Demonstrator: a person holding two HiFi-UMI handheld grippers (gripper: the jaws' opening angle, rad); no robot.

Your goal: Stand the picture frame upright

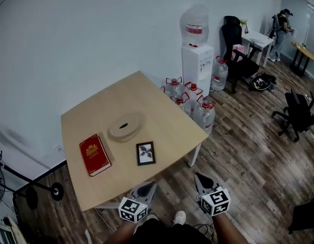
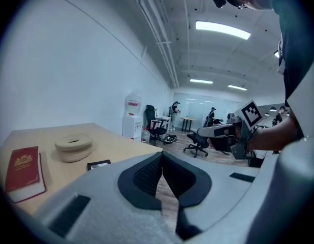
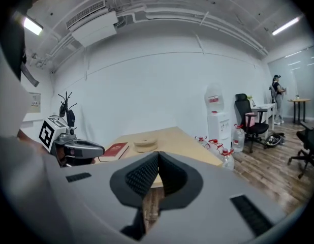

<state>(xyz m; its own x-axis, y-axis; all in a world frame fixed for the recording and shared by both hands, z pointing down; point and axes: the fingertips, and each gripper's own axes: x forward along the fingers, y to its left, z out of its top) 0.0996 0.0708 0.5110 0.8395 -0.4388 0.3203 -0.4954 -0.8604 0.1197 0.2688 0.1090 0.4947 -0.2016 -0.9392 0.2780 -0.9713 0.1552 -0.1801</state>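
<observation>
The left gripper [image 2: 162, 159] has its jaws pressed together on nothing, and so does the right gripper [image 3: 157, 159]. Both hang at the bottom of the head view. The picture frame [image 1: 145, 153] lies flat on the table [image 1: 147, 93], lower centre, right of the red book [image 1: 94, 154]. Only the head view shows its face; the left gripper view shows just a low dark edge.

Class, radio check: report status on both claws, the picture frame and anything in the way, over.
Left claw shut, empty; right claw shut, empty. Picture frame flat on table, untouched. Book beside it, not touching.
</observation>
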